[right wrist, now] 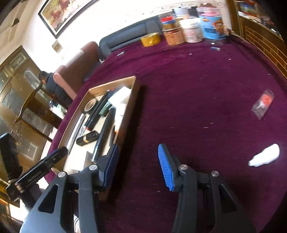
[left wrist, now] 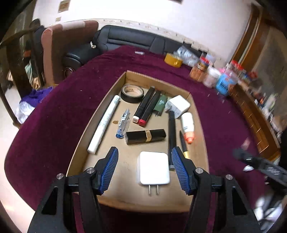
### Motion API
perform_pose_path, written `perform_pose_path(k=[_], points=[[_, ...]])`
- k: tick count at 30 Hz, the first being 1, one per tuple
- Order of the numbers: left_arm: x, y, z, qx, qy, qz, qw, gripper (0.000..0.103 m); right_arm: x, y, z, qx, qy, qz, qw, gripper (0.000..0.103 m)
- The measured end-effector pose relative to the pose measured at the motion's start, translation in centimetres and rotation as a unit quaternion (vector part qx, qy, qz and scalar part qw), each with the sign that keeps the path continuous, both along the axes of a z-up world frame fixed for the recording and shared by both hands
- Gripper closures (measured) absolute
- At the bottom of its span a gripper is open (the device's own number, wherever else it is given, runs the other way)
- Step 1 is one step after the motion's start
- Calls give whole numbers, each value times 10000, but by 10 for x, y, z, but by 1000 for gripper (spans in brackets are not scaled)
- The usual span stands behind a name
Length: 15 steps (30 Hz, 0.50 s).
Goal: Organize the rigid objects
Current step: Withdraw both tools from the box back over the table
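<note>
A: Left claw (left wrist: 145, 169) spread over the box (left wrist: 199, 111), white charger (left wrist: 154, 169) lying between its pads, untouched (no pinch).

B: Right claw (right wrist: 137, 165) is spread and empty, low centre of its view, over bare cloth right of the box wall.

A: Looks like the fetch step. A white bottle (right wrist: 265, 157) lies lower right on the desk (right wrist: 197, 89), a clear packet (right wrist: 263, 105) further up.

B: Plenty of open room there; next it needs to swing right and straddle the bottle.

Home living room: black sofa (left wrist: 129, 38), framed painting (right wrist: 61, 14), wooden cabinet (right wrist: 19, 78).
</note>
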<state>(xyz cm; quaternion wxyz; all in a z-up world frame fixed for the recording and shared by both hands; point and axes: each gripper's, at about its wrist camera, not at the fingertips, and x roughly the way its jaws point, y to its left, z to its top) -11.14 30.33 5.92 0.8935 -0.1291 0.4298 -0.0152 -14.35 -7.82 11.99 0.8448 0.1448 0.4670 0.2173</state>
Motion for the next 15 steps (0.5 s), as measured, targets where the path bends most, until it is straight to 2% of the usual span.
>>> perform_pose_path(k=[5,9,15], points=[[34,-19,-16,884,460,-207,9948,49,9,-22,-5,127,88,-250,9996,59],[64,-25,-28,1115,747,-185,9908,49,22,-37,-13,217,200,-448,9986,59],[96,-32,-30,1252,764,-53,9892,49,37,-61,-19,337,289,-732,9963,59]])
